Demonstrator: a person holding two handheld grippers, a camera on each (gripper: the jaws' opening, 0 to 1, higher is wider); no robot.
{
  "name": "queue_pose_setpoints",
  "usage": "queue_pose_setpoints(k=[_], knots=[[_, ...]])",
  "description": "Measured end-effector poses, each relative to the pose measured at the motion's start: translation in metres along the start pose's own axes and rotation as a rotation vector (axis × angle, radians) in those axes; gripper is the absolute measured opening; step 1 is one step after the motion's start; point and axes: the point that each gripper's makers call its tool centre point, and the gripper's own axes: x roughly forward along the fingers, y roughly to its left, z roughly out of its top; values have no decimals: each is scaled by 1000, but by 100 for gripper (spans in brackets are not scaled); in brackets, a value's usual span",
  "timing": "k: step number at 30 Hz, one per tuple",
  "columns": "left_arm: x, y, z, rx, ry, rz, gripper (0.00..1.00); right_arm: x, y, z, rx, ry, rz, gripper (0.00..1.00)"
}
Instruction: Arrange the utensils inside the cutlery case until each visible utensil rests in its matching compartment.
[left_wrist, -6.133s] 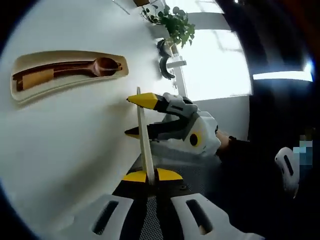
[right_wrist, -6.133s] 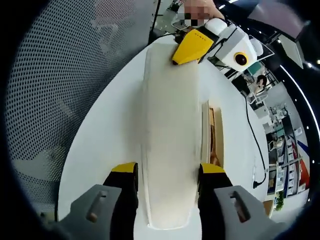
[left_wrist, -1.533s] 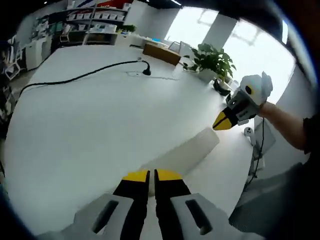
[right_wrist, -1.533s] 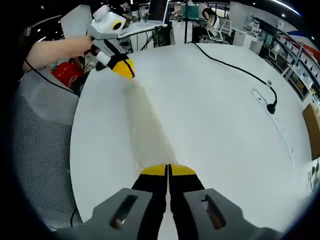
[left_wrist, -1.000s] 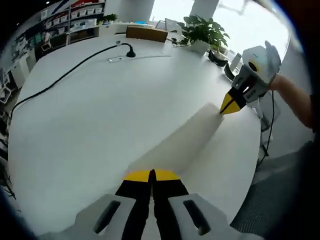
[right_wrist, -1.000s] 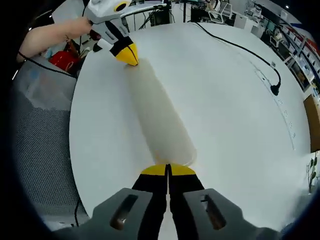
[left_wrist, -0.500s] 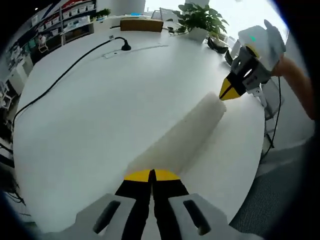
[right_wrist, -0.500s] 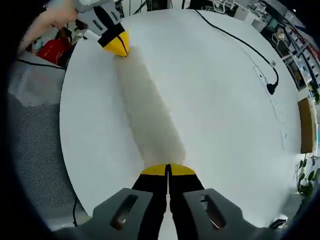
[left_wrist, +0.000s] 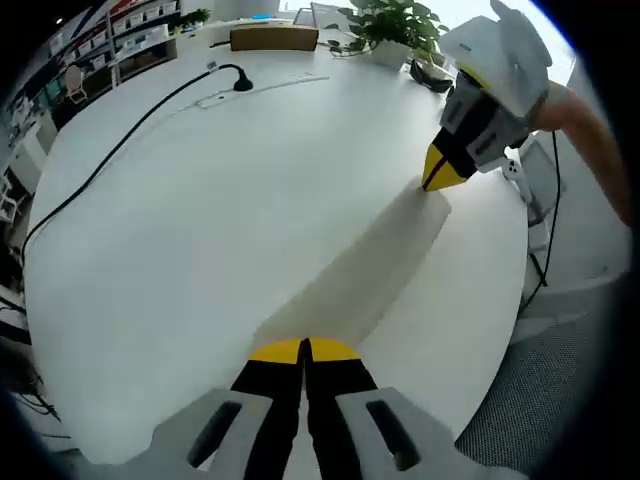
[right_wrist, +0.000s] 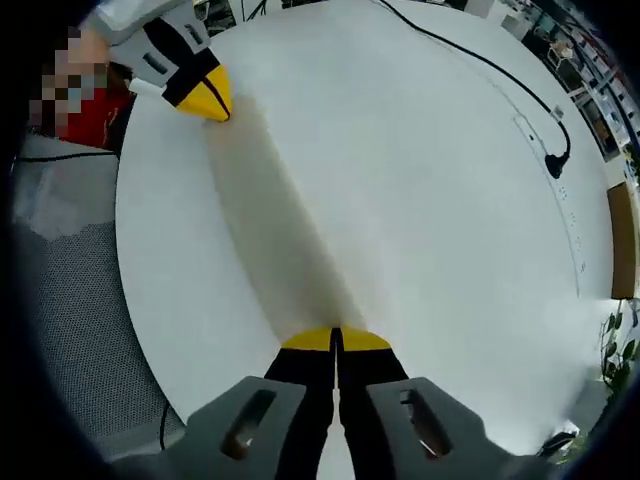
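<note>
Claws grip opposite ends of the pale case lid (left_wrist: 365, 270): left claw (left_wrist: 303, 350) and right claw (right_wrist: 335, 340) both clamped, holding it above the bench (left_wrist: 200, 190). Utensil sorting looks unfinished; cannot confirm.

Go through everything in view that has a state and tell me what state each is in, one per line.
Case lid: held at both ends, one tongs on each, over the white table.
Left tongs: shut on the case lid's near end.
Right tongs: shut on the lid's other end.
Black cable: lying loose across the table.
Potted plant: upright at the table's far edge.
</note>
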Motion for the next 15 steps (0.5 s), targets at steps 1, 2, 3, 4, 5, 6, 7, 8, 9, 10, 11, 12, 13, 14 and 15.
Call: queue_pose_setpoints(k=[1, 2, 3, 4, 5, 6, 7, 8, 9, 10, 11, 12, 13, 14, 15], knots=[[0, -1, 1, 12, 4, -3, 0, 1, 6, 2, 47, -4, 32, 0], [0, -2, 2, 9, 14, -5, 0, -3, 9, 2, -7, -11, 37, 0], [1, -2, 1, 12, 20, -5, 0, -4, 9, 2, -7, -12, 35, 0], [0, -2, 1, 16, 25, -4, 0, -4, 11, 2, 0, -15, 30, 0], [1, -2, 1, 15, 27, -4, 0, -4, 12, 2, 0, -17, 27, 0], [0, -3, 1, 17, 31, -2, 0, -2, 13, 2, -8, -20, 18, 0], [1, -2, 0, 18, 34, -1, 0, -2, 13, 3, -10, -19, 17, 0], [0, -2, 0, 19, 37, -2, 0, -1, 13, 3, -13, -19, 28, 0], [1, -2, 0, 19, 39, -3, 0, -1, 12, 3, -15, -19, 30, 0], [1, -2, 0, 21, 42, -5, 0, -1, 12, 5, -12, -17, 39, 0], [1, -2, -1, 21, 46, -5, 0, -2, 13, 6, -10, -2, 41, 0], [1, -2, -1, 25, 49, -5, 0, -3, 16, 9, -15, -11, 46, 0], [1, -2, -1, 27, 51, -4, 0, -2, 20, 28, 37, -103, 38, 0], [1, -2, -1, 32, 53, -1, 0, -2, 28, 39, 73, -144, 62, 0], [2, -2, -1, 32, 52, 1, 0, -1, 43, 53, 79, -185, 121, 0]])
